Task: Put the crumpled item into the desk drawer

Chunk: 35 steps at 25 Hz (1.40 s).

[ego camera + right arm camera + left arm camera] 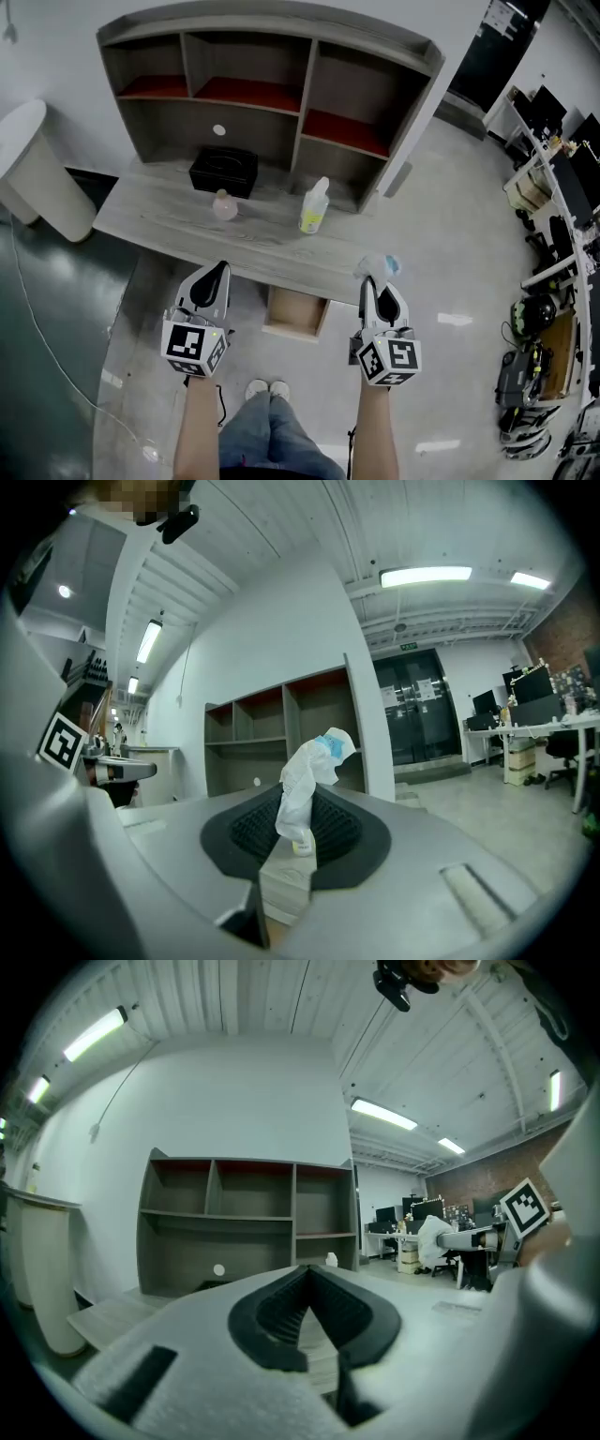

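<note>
The crumpled item (381, 265), a white wad with a blue patch, is pinched in my right gripper (368, 284), which hangs just off the front right corner of the grey desk (178, 220). In the right gripper view the crumpled item (307, 772) stands up from between the shut jaws of the right gripper (298, 844). The desk drawer (296, 315) is pulled out below the desk's front edge, between my two grippers. My left gripper (218, 273) hovers at the desk's front edge, left of the drawer. In its own view the left gripper (313, 1290) is shut with nothing in it.
A hutch of open shelves (262, 80) stands at the back of the desk. On the desk are a black box (223, 171), a small pink bottle (224, 204) and a yellowish spray bottle (315, 206). A white rounded cabinet (37, 173) is left, cluttered workbenches (553, 187) right.
</note>
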### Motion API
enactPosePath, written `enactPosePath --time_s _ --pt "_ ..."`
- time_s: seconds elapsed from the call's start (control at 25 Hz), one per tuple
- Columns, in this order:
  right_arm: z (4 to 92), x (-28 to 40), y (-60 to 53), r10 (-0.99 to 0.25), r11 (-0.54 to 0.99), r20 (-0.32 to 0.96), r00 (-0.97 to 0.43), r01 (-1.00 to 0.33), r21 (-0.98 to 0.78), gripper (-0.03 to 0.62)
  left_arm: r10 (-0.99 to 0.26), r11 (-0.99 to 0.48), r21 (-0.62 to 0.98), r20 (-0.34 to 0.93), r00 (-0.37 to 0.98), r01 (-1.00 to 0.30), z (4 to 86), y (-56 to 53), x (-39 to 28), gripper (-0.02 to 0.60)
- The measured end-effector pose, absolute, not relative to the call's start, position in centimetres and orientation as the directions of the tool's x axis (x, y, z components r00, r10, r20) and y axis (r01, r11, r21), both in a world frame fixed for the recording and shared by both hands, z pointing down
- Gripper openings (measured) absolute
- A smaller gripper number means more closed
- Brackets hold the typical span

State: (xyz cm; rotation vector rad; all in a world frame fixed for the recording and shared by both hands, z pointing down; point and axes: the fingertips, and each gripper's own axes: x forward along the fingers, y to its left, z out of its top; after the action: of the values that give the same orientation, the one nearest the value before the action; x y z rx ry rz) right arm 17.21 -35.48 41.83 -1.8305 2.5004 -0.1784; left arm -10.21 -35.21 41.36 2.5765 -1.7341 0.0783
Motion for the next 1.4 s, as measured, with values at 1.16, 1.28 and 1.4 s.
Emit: enactPosePath --time_s 1.16,1.28,1.4 --pt "80.1 6.9 -33.4 -0.589 0.227 0.644 -0.488 -0.865 -0.447 0.224 -0.807 -0.423 0.163 0.381 0.452 -0.892 68.5 -34.1 -7.1 0.002" --pt "78.1 7.2 -33.5 -0.618 0.252 0.609 -0.496 -0.860 -0.444 0.205 -0.813 -0.425 0.154 0.368 0.451 -0.892 67.0 -34.7 -7.0 0.002" --pt "74.5 7.8 -34.3 -0.683 0.292 0.542 -0.490 -0.863 -0.413 0.140 -0.820 -0.442 0.137 0.339 0.461 -0.887 64.4 -35.7 -6.4 0.002"
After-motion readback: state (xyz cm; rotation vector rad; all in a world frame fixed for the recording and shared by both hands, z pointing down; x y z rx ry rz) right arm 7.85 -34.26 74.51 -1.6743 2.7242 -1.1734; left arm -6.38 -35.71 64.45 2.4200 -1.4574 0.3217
